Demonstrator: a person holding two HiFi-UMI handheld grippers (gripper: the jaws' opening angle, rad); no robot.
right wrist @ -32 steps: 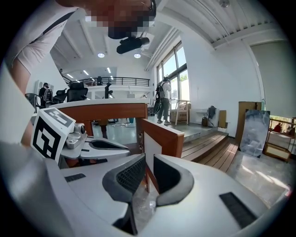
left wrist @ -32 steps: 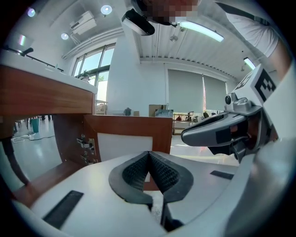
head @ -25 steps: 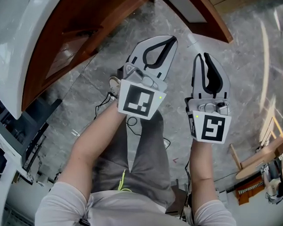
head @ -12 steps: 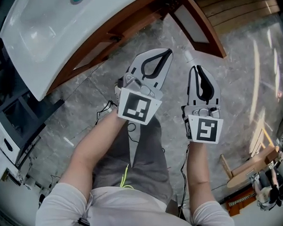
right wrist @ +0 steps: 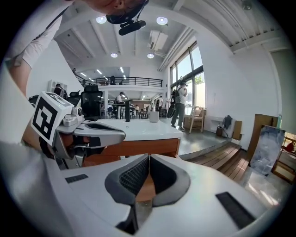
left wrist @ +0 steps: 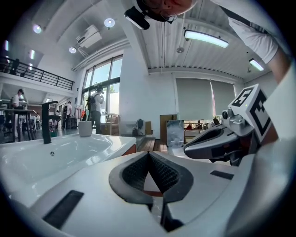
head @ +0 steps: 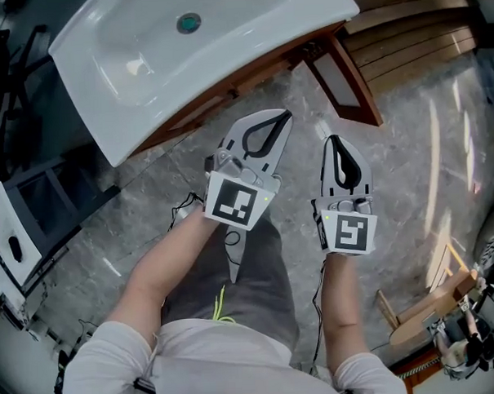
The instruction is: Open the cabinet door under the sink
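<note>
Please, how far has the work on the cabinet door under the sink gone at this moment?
Done: nothing certain; a wood-framed panel juts from the cabinet under the sink, maybe already swung open. In hand: nothing; left claw and right claw are shut, empty, short of the cabinet. Left: reach the cabinet, pull it open.

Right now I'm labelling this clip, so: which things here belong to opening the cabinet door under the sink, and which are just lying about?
For the job: sink, wooden cabinet under it, left gripper and right gripper, both shut and empty.
Lying about: white cup on the sink, cables on the floor, wooden frame on the floor.
</note>
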